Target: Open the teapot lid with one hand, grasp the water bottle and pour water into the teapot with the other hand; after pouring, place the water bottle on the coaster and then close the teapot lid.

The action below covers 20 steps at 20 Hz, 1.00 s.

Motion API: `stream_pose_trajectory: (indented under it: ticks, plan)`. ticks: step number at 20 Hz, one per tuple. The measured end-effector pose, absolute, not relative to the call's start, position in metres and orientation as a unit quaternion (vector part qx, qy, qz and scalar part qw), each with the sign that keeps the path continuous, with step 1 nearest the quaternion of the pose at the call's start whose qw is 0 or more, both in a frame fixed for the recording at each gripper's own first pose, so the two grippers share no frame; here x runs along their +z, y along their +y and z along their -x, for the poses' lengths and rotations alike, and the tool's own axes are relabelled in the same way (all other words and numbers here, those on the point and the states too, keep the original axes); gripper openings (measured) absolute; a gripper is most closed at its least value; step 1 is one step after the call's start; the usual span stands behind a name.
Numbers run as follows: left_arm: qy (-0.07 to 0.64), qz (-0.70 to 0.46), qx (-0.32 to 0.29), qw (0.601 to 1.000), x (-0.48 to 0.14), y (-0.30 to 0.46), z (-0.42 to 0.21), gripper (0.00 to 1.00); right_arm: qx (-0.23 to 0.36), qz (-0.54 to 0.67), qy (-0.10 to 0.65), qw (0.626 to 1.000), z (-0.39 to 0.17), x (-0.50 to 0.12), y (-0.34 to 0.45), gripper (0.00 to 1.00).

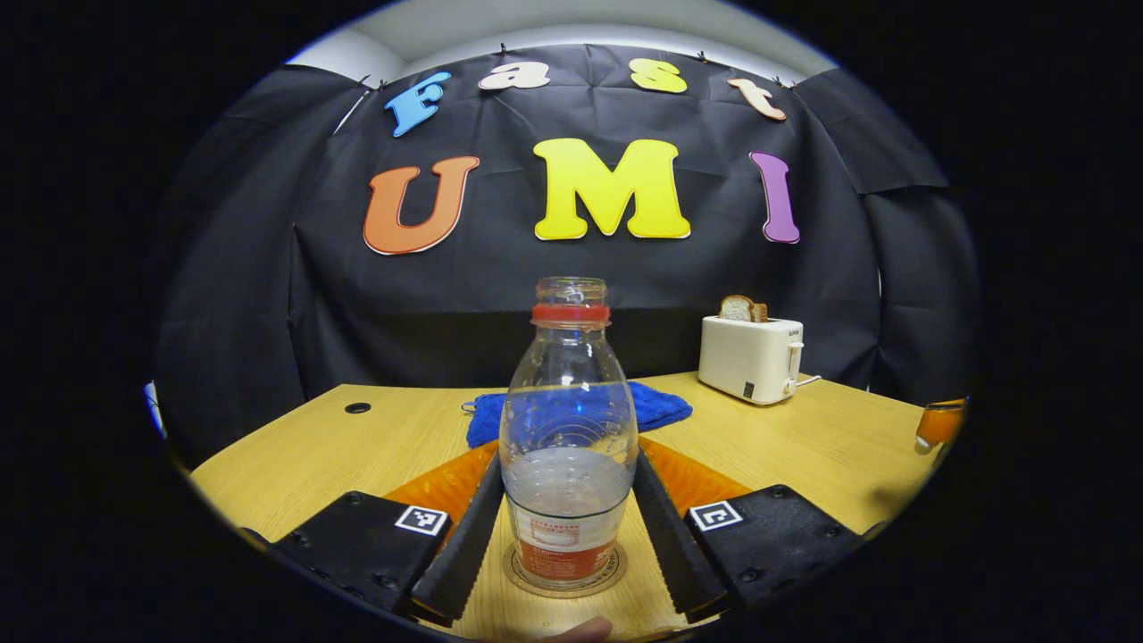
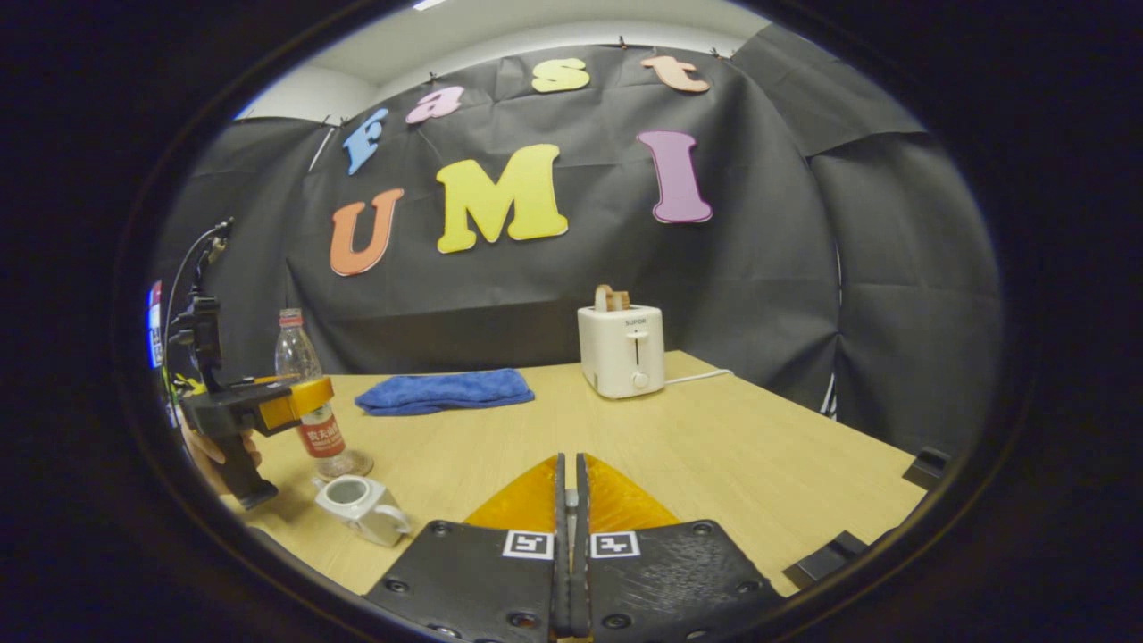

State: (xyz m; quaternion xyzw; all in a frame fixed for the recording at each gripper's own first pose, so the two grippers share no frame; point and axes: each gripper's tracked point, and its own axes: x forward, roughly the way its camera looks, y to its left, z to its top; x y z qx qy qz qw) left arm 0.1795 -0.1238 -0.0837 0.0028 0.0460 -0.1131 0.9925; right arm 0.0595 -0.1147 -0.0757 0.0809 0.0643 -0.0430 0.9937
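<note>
In the left gripper view the water bottle [image 1: 569,384] stands upright on the round coaster [image 1: 614,576], close to the near edge of the table [image 1: 312,438]. Its cap is off and water fills the lower part. The left gripper [image 1: 569,457] has a finger along each side of the bottle at its widest part, and they look to be against the plastic. Whether they press on it or only bracket it, I cannot tell. A grip that low and square would keep the open bottle from tipping, so it suits either lifting the bottle or setting it down. A blue cloth [image 1: 661,406] lies behind the bottle toward the back edge, and a toaster [image 1: 750,357] with a slice of bread in it sits by the back right edge, both clear of the work.

In the right gripper view the right gripper [image 2: 569,464] hangs over the table's near edge with its fingers pressed together and nothing between them. By the left edge, a hand [image 2: 210,455] holds the left gripper [image 2: 312,393] around the bottle [image 2: 299,357]. The white teapot [image 2: 357,505] sits just in front of the bottle, nearer the front left corner, and its top seems open. I cannot pick out the lid. That short gap suits pouring. The cloth [image 2: 446,391] and toaster [image 2: 621,348] stay along the back edge.
</note>
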Motion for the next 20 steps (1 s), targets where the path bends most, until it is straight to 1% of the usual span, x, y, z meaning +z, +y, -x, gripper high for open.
stream_pose_trajectory:
  ticks: [2,8,11,12,15,20]
  plan:
    - [0.044,-0.003,-0.115,0.992,-0.083,-0.123,-0.179,0.83,-0.043,-0.082,0.066,0.994,-0.06,-0.077,-0.115,0.0]
    - [0.041,-0.016,-0.118,0.992,-0.084,-0.117,-0.176,0.87,-0.041,-0.083,0.066,0.994,-0.059,-0.077,-0.114,0.0]
    - [0.039,-0.015,-0.12,0.992,-0.086,-0.115,-0.174,0.93,-0.041,-0.082,0.066,0.994,-0.06,-0.076,-0.113,0.0]
    - [0.041,-0.016,-0.116,0.992,-0.088,-0.113,-0.174,0.93,-0.04,-0.082,0.066,0.994,-0.059,-0.078,-0.112,0.0]
    - [0.046,-0.014,-0.111,0.993,-0.091,-0.106,-0.171,0.98,-0.039,-0.08,0.068,0.994,-0.06,-0.078,-0.11,0.0]
    - [0.05,0.0,-0.111,0.993,-0.099,-0.097,-0.156,0.98,-0.038,-0.075,0.067,0.994,-0.06,-0.08,-0.106,0.0]
